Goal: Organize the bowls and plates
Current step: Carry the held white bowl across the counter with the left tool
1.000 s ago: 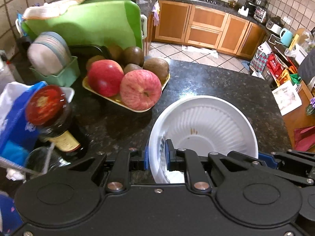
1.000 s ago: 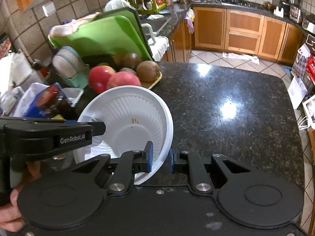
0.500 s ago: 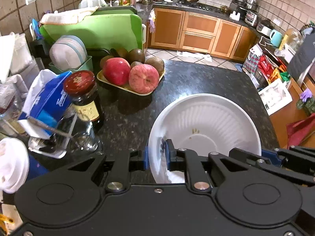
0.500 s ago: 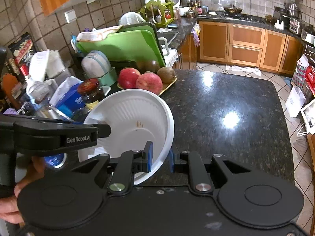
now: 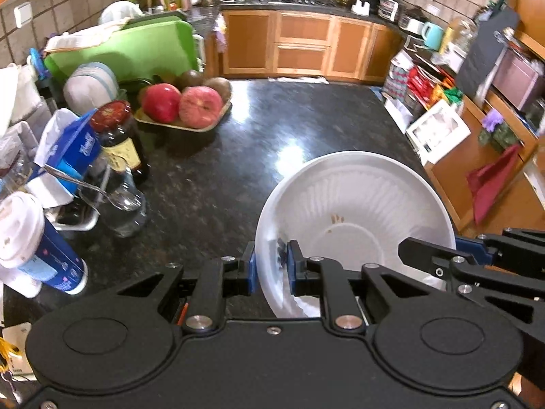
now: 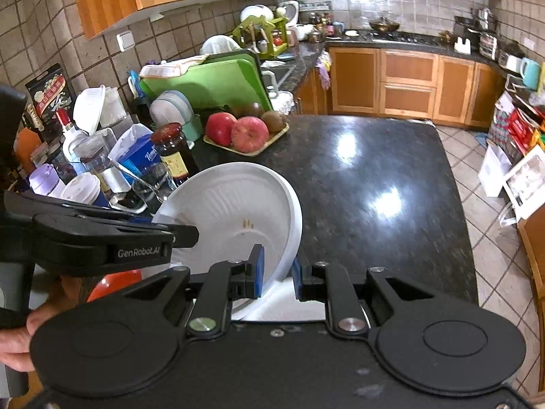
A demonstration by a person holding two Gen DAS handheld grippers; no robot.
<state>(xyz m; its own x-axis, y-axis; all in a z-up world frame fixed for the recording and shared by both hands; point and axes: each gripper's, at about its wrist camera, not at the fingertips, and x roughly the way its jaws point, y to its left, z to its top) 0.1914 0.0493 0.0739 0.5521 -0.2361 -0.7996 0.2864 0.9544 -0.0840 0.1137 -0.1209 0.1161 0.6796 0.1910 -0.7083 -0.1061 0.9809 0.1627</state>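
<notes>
Your left gripper point(image 5: 270, 269) pinches the near-left rim of the white bowl point(image 5: 354, 218) between its blue pads, and its jaws are easing apart while the rim sits between them; from the left wrist view the bowl's near edge is cut off behind the black gripper body, so you cannot see its underside; the right gripper point(image 5: 470, 250) enters from the right edge, its tips half hidden behind the bowl's far-right rim; the bowl hangs tilted above the dark granite counter point(image 5: 238, 143), well apart from the fruit tray point(image 5: 184, 126) and the red-lidded jar point(image 5: 117, 136).

From the right wrist view your right gripper point(image 6: 276, 272) clamps the bowl's point(image 6: 231, 204) right rim, one pad inside, one outside; here the bowl shows edge-on and a second rim line hints at stacked pieces, though you cannot tell for sure; the left gripper point(image 6: 184, 235) reaches in from the left, its pads hidden behind its own arm; a hand point(image 6: 20, 337) grips its handle, partly cut off; a rack of plates point(image 6: 170, 109) stands by the green cutting board point(image 6: 211, 81), blurred in detail.
</notes>
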